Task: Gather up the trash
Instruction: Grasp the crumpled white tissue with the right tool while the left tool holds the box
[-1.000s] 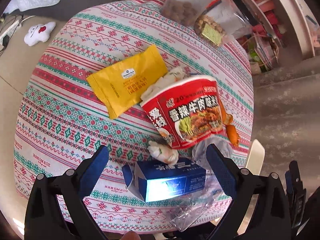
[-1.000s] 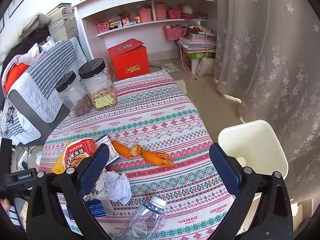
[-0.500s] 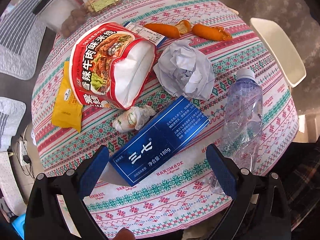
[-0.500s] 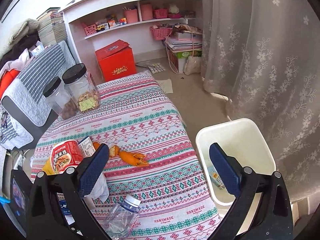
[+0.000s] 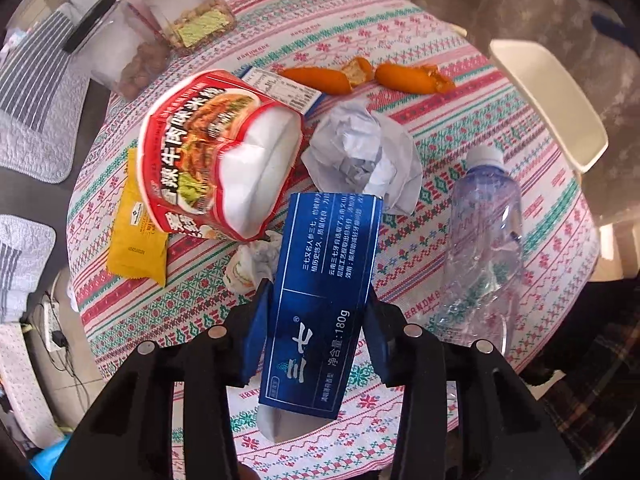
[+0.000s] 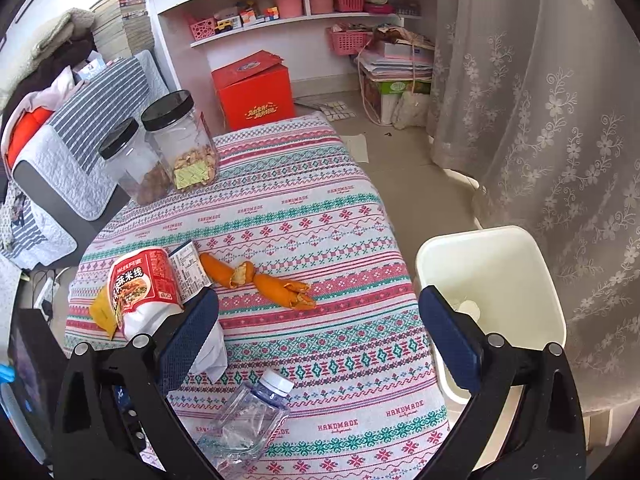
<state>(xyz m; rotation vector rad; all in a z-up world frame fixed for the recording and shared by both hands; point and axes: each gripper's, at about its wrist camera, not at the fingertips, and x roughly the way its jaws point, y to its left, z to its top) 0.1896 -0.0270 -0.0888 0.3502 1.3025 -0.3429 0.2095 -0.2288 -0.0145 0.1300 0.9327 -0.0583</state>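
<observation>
between l gripper (image 5: 318, 332) jaws: blue box (image 5: 324, 300), clamped across its width.
long axis fwd; bin (image 6: 494, 276) nearer r gripper (image 6: 320, 344), jaws wide.

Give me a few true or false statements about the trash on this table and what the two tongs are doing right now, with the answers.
1. The left tongs are shut on the blue box. True.
2. The right tongs hold the plastic bottle. False: they are open and empty; the bottle lies on the tablecloth.
3. The orange peels are in the white bin. False: they lie on the tablecloth.
4. Two black-lidded jars stand at the table's far end. True.
5. The noodle cup stands upright. False: it lies on its side.
</observation>
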